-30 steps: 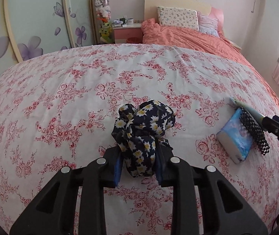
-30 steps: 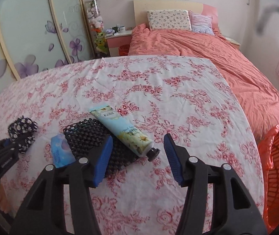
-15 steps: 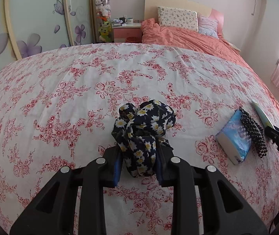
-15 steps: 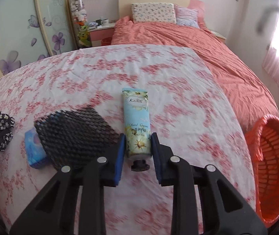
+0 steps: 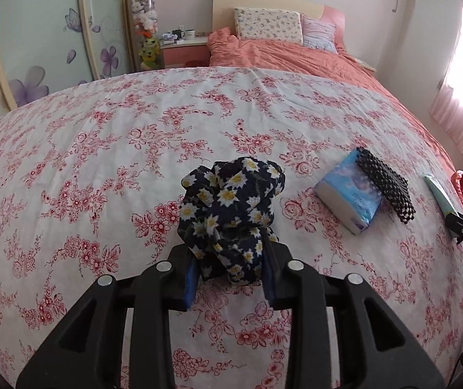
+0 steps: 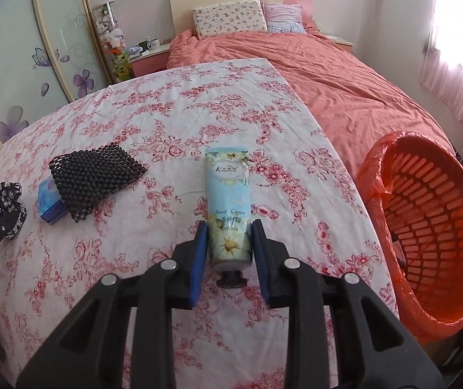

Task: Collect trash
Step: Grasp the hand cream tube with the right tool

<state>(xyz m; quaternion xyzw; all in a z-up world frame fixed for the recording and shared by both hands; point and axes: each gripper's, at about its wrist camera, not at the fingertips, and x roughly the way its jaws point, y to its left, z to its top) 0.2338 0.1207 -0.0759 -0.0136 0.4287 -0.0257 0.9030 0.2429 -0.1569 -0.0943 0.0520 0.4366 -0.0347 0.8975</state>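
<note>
The left gripper (image 5: pixel 229 278) fingers clamp the daisy-print scrunchie (image 5: pixel 231 214); the right gripper (image 6: pixel 228 253) fingers clamp the hand cream tube (image 6: pixel 229 207) beside the orange basket (image 6: pixel 426 227).

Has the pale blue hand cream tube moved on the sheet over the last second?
Yes. The pale blue hand cream tube no longer overlaps the black beaded mat; it is clear of it, toward the orange basket, clamped by the right gripper.

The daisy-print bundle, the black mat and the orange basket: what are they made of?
Daisy-print bundle: soft woven fabric, matte, judging by its gathered folds. Black mat: looks like small glossy beads linked in a grid, perhaps wood or plastic. Orange basket: rigid slotted plastic, apparently lined with a thin, crinkled orange bag at its rim.
</note>
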